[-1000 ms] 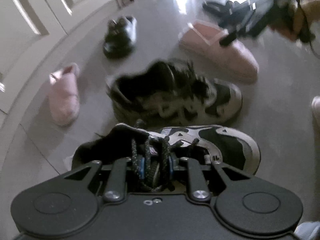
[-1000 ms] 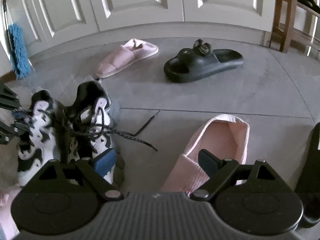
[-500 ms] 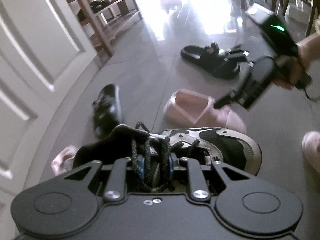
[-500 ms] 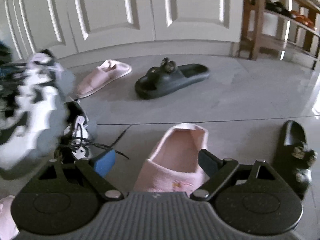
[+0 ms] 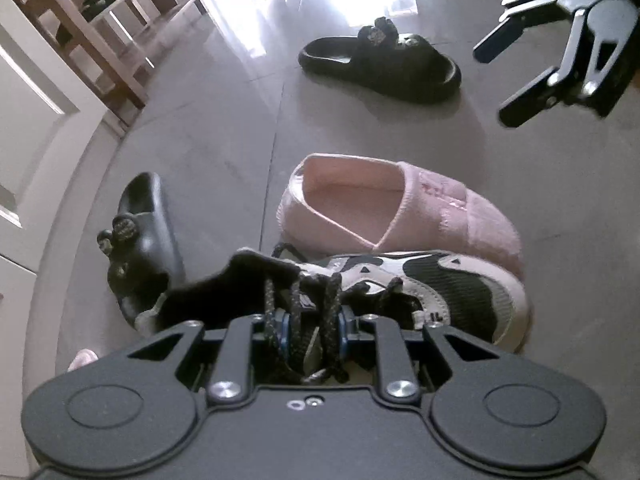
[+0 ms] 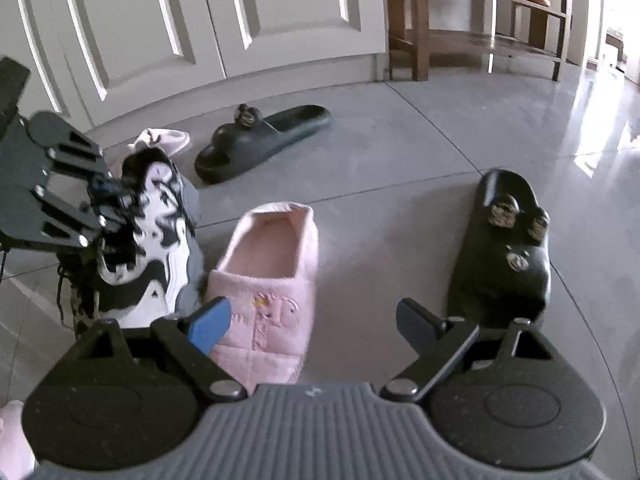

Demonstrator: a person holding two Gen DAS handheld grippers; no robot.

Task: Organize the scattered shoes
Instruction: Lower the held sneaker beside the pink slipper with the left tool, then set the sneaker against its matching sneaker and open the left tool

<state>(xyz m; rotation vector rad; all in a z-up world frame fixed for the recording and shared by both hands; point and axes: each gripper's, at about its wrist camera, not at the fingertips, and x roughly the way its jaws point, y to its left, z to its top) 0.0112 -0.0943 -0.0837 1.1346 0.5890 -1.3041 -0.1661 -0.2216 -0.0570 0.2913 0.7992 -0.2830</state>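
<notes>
The left gripper (image 5: 310, 326) is clamped on the laces and tongue of the black-and-white sneaker (image 5: 440, 292), with both fingers pressed together around the lace bundle. In the right wrist view the same sneaker (image 6: 160, 240) hangs from that gripper (image 6: 102, 204) clear of the floor (image 6: 400, 160), toe pointing down.

The right gripper (image 6: 314, 320) is spread wide with nothing between its fingers; it sits above the toe end of the near pink slipper (image 6: 268, 284). In the left wrist view this gripper (image 5: 504, 80) appears in the air beyond the slipper.

Positions relative to the near pink slipper (image 5: 400, 208):
- The held sneaker is just beside it, on its left in the right wrist view.
- One black slide sandal (image 6: 508, 244) lies on the floor to its right, apart from it.
- A second black slide sandal (image 6: 260, 140) lies beyond it, toward the white panelled doors (image 6: 200, 20).
- A second pink slipper (image 6: 168, 140) lies beyond it, partly hidden behind the sneaker.
- A wooden shoe rack (image 6: 480, 12) holding shoes stands well beyond it to the right, next to the doors.
</notes>
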